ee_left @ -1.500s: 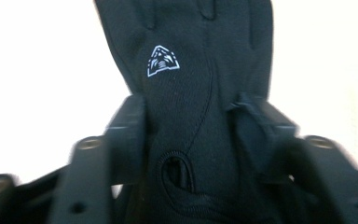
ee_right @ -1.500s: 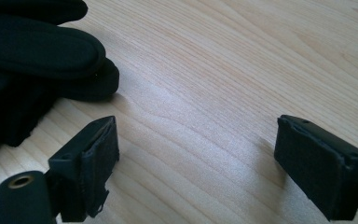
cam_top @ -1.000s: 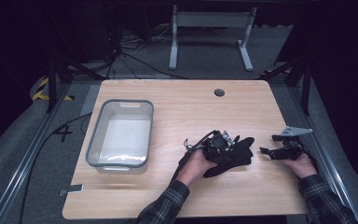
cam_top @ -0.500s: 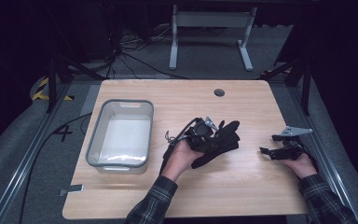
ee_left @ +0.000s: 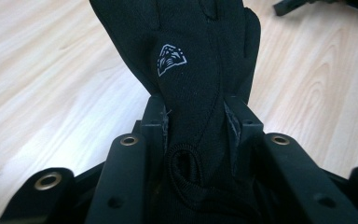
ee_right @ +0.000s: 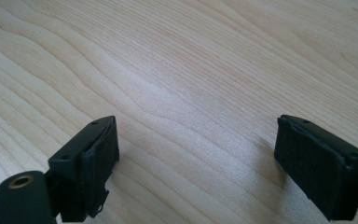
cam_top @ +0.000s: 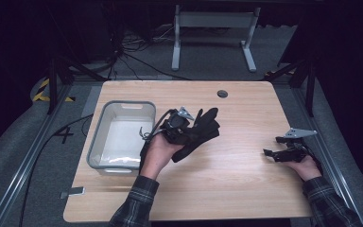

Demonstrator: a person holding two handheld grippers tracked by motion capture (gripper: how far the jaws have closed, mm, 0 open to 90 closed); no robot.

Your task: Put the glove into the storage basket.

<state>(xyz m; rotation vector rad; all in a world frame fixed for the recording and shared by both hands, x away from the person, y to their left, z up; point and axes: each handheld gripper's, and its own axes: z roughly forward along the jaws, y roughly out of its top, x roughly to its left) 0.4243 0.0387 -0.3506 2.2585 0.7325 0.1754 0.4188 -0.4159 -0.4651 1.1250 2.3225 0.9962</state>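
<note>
My left tool (cam_top: 185,128) is clamped on a black glove (cam_top: 202,130) near its cuff, so the fingers hang free over the middle of the table (cam_top: 246,189), just right of the grey bin (cam_top: 121,136); I judge the bin is where it should go. My right tool (cam_top: 283,150) rests low at the table's right edge, jaws wide apart and empty, out of the way.

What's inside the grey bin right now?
Nothing visible inside the grey bin: its pale floor looks bare in the high view. The near wall hides a strip of the floor. The black glove in the left gripper is outside it, over the table.
</note>
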